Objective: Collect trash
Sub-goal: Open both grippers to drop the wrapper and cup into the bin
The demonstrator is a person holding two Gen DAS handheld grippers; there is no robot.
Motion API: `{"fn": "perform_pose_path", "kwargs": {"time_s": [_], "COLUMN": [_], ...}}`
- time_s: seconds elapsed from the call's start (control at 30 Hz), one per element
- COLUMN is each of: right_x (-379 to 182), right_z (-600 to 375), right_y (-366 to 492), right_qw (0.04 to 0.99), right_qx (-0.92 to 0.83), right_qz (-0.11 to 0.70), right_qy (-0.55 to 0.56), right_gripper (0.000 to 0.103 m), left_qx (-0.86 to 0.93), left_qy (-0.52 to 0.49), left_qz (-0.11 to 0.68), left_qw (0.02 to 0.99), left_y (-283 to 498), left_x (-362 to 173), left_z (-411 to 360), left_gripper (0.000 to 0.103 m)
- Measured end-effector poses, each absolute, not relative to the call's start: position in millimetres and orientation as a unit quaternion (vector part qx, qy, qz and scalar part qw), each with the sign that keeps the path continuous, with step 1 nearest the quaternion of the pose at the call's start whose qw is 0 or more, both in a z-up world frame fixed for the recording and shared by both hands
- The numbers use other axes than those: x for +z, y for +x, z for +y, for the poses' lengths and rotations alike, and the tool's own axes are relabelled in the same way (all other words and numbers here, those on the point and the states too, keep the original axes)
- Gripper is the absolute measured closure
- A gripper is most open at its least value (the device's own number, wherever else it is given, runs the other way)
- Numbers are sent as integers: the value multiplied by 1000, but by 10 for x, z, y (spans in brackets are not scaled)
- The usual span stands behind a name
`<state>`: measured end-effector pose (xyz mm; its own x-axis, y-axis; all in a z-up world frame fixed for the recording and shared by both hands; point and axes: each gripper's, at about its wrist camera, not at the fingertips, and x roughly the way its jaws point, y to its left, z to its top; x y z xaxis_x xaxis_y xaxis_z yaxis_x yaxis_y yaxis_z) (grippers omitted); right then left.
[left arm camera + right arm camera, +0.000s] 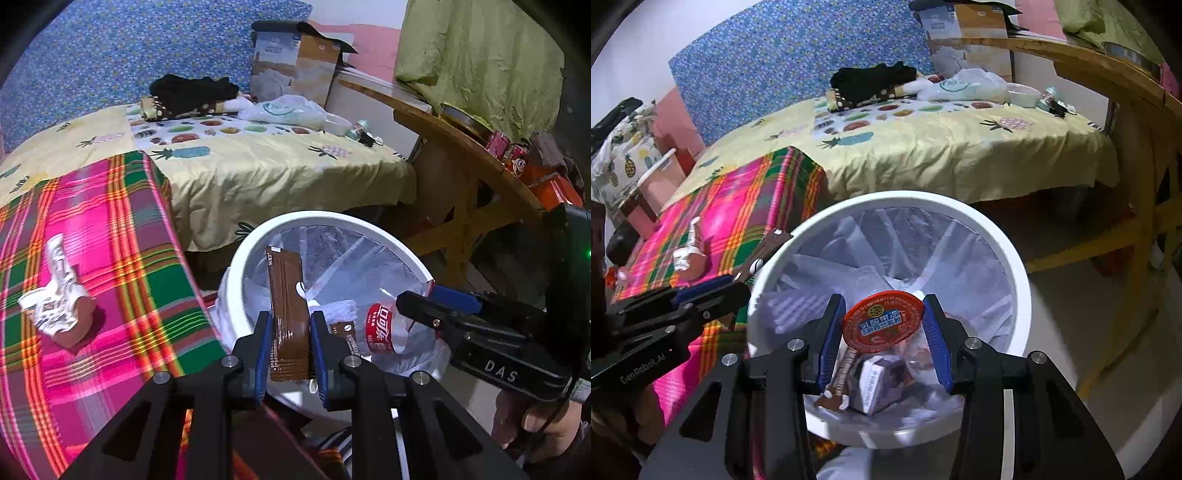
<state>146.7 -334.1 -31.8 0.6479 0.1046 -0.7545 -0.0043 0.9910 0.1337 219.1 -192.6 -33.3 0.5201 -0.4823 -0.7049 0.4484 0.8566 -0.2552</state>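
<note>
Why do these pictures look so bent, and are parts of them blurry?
Left wrist view: fisheye lens curves the wooden table, corners go black, and the plaid cloth smears. Right wrist view: same bending, bin rim bulges, bed stays fairly sharp.

Back of the room, a blue flowered panel (783, 62) stands against the wall behind the bed (258, 166), which wears a yellow sheet printed with pineapples and fruit. On that sheet, a black garment (192, 90) heaped over a brown spotted cushion (864, 98), then a white plastic bag (288, 110) just beside it and a small bottle (358, 129) lying nearer the edge. An open cardboard box (295, 62) sits behind the bag. To the right, a wooden table (461, 147) carries red packets (517, 158). Nearer, a pink-and-green plaid cloth (110, 240) covers a surface
</note>
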Motion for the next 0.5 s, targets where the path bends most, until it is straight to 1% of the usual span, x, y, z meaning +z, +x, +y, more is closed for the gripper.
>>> {"fn": "perform_pose_path", "kwargs": {"time_s": [0.13, 0.17, 0.2, 0.23, 0.27, 0.5], "right_x": [-305, -294, -290, -280, -274, -224], "right_z": [-3364, -3372, -3374, -3383, -3393, -3399], "right_y": [1467, 1458, 1451, 1443, 1439, 1417], "right_qw": [907, 909, 910, 911, 911, 915], "right_qx": [26, 26, 26, 27, 27, 26], "right_qz": [416, 413, 411, 409, 407, 398], "right_qy": [55, 54, 54, 55, 56, 65], "right_gripper": [58, 54, 51, 45, 44, 44], "left_qx": [-281, -283, -285, -287, -288, -276], "left_qy": [-22, -24, -27, -31, -35, -49], "left_qz": [410, 409, 408, 406, 403, 391], "left_qw": [867, 867, 867, 867, 868, 876], "left_y": [2248, 2251, 2255, 2255, 2247, 2185], "left_x": [-356, -355, -353, -344, -334, -213], "left_z": [-2022, -2026, -2022, -2010, -1997, -1788], "left_gripper": [79, 72, 62, 58, 57, 57]}}
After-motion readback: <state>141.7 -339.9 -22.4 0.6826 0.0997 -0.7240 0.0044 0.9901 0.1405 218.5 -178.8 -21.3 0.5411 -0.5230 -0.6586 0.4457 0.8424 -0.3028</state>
